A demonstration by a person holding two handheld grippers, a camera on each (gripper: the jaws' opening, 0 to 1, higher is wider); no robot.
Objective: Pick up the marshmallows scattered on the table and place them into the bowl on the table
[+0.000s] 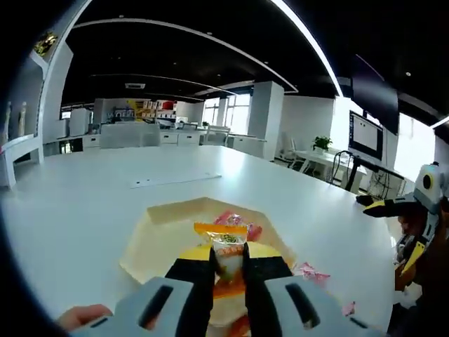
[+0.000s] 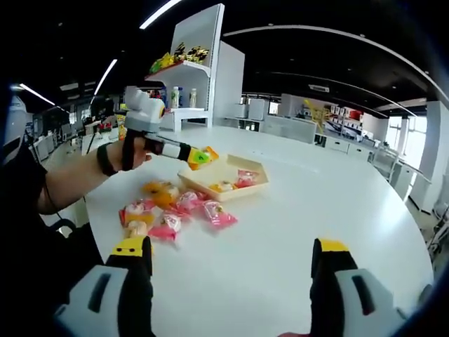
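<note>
Left tongs (image 1: 229,263), at bottom centre of the left gripper view, pinch a wrapped marshmallow (image 1: 227,246) with an orange-topped wrapper between black jaws. Directly behind it lies the bowl (image 1: 163,239), a shallow cream-coloured angular dish resting on the white bench (image 1: 84,203); pink and orange wrapped sweets (image 1: 238,221) lie inside it at its far side. Two pink wrapped marshmallows (image 1: 309,272) rest on the bench to the lower right of the bowl. At the right edge of this frame the other tool appears with yellow-tipped jaws.

Right tongs (image 2: 231,270), in the right gripper view, rise from the bottom corners with jaws spread wide and nothing between them. In the left-centre of that frame a hand (image 2: 133,151) wearing a dark wristband holds the left tool above the bench, its yellow tips clamping the same wrapped marshmallow just beside the near-left rim of the bowl; whether it hangs over the rim cannot be told. A cluster of scattered marshmallows (image 2: 168,207) in pink, orange and white wrappers lies on the bench just below and left of the bowl. White shelves (image 2: 186,67) holding goods stand at upper left.
</note>
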